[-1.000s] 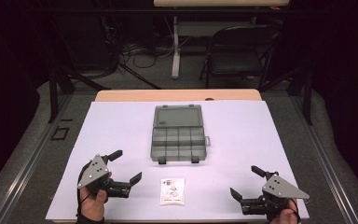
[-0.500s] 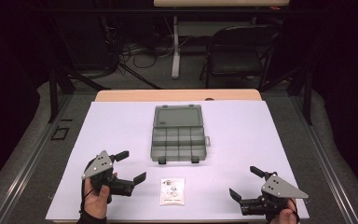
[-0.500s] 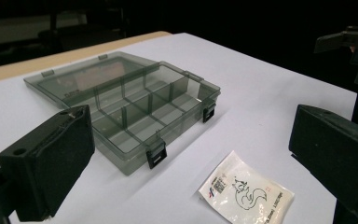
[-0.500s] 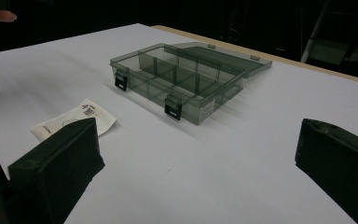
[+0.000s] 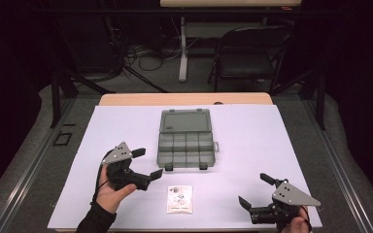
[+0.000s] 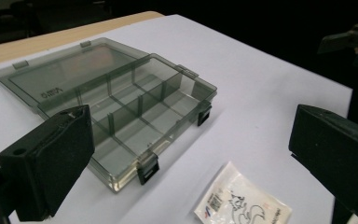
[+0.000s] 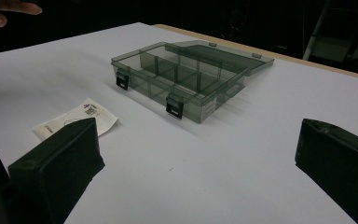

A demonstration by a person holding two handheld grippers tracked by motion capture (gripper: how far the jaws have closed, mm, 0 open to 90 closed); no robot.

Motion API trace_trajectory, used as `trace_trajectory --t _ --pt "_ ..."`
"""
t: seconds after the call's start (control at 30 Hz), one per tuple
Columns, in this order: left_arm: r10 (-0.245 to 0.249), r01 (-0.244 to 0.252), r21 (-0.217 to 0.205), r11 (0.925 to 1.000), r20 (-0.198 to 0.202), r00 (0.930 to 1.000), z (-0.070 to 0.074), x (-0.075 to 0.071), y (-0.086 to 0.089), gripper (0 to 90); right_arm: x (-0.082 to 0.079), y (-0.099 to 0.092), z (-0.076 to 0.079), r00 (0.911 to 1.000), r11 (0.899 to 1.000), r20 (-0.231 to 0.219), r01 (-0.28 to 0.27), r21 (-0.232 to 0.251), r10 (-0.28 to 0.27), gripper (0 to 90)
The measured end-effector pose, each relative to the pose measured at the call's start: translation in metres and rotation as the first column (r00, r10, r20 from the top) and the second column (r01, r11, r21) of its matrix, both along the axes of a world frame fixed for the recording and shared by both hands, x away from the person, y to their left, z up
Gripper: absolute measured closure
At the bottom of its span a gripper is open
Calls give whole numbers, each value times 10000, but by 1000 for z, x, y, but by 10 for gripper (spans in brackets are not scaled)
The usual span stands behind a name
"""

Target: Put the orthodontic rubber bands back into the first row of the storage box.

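Note:
A smoky clear compartment box (image 5: 185,143) lies open in the middle of the white table, lid flat behind it; its compartments (image 6: 135,122) (image 7: 191,79) look empty. A small white printed packet (image 5: 180,199) (image 6: 243,204) (image 7: 77,119) lies flat in front of the box. My left gripper (image 5: 145,164) is open, held by a hand left of the packet, jaws pointing toward the box's front left corner. My right gripper (image 5: 255,190) is open near the front right edge with nothing between its jaws.
The white sheet (image 5: 272,145) covers a wooden table whose far edge (image 5: 184,99) shows. A folding chair (image 5: 245,60) and a table leg (image 5: 183,53) stand beyond on the dark floor. Bare sheet lies left and right of the box.
My left gripper has moved forward and to the right, closer to the box and packet. The right gripper has barely shifted.

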State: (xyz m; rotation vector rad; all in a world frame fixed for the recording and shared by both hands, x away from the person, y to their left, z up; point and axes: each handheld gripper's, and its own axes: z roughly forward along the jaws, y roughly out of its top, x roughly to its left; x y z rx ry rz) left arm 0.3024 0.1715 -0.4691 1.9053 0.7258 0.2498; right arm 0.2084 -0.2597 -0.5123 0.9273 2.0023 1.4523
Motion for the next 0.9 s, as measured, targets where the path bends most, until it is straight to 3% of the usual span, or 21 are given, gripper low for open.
trace_trajectory --t 0.13,0.27,0.5,0.6,0.7,0.9 --pt "64 -59 224 9997 -229 9997 1 8 -8 3 0 0 0 10000 10000 -43 -15 11 15 0" --pt "-79 102 713 9974 -332 9994 -3 13 -17 5 0 0 0 9999 10000 -91 -76 -60 75 0" --pt "-373 420 1069 9934 -458 9983 -12 11 -27 19 1 2 -1 9999 9999 -59 -107 -73 107 0" --pt "-492 548 1273 9903 -464 9977 -16 9 -30 147 1 2 -1 9998 9999 -116 -134 -109 132 0" --pt "-534 620 1521 9864 -604 9967 -24 6 -35 183 1 3 -2 9999 9999 11 -134 -14 134 0" --pt "-830 972 1747 9798 -873 9927 -34 4 -41 353 1 3 -1 9999 9998 -49 -164 -64 164 0"
